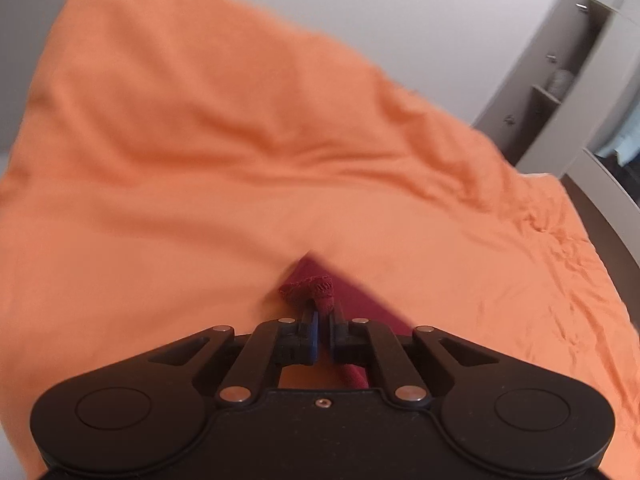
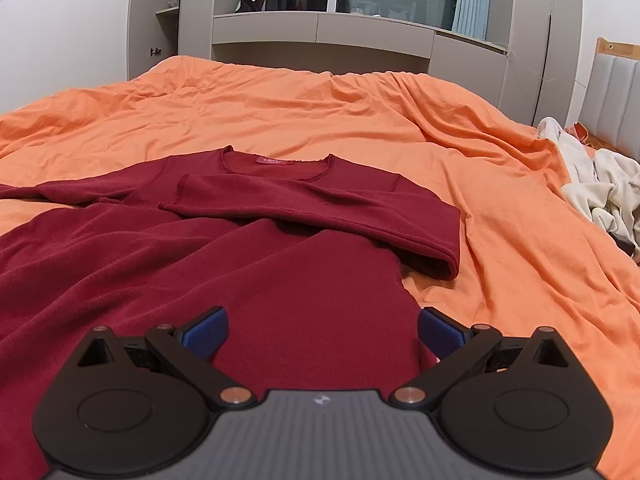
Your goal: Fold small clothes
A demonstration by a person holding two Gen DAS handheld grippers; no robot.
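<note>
A dark red long-sleeved top [image 2: 248,264] lies flat on the orange bed sheet [image 2: 320,112], neckline away from me. Its right sleeve [image 2: 320,208] is folded across the chest. My right gripper [image 2: 322,330] hovers open just above the lower body of the top, nothing between its blue pads [image 2: 206,332]. In the left wrist view my left gripper [image 1: 324,312] is shut on a bunched, scalloped edge of the red top [image 1: 310,288]; only a small part of the garment shows there. That view is blurred.
A pile of cream and white clothes [image 2: 596,192] lies at the bed's right side near a padded headboard [image 2: 612,96]. Grey wardrobe units with shelves and drawers [image 2: 320,28] stand beyond the far end of the bed. Wrinkled orange sheet [image 1: 200,160] fills the left wrist view.
</note>
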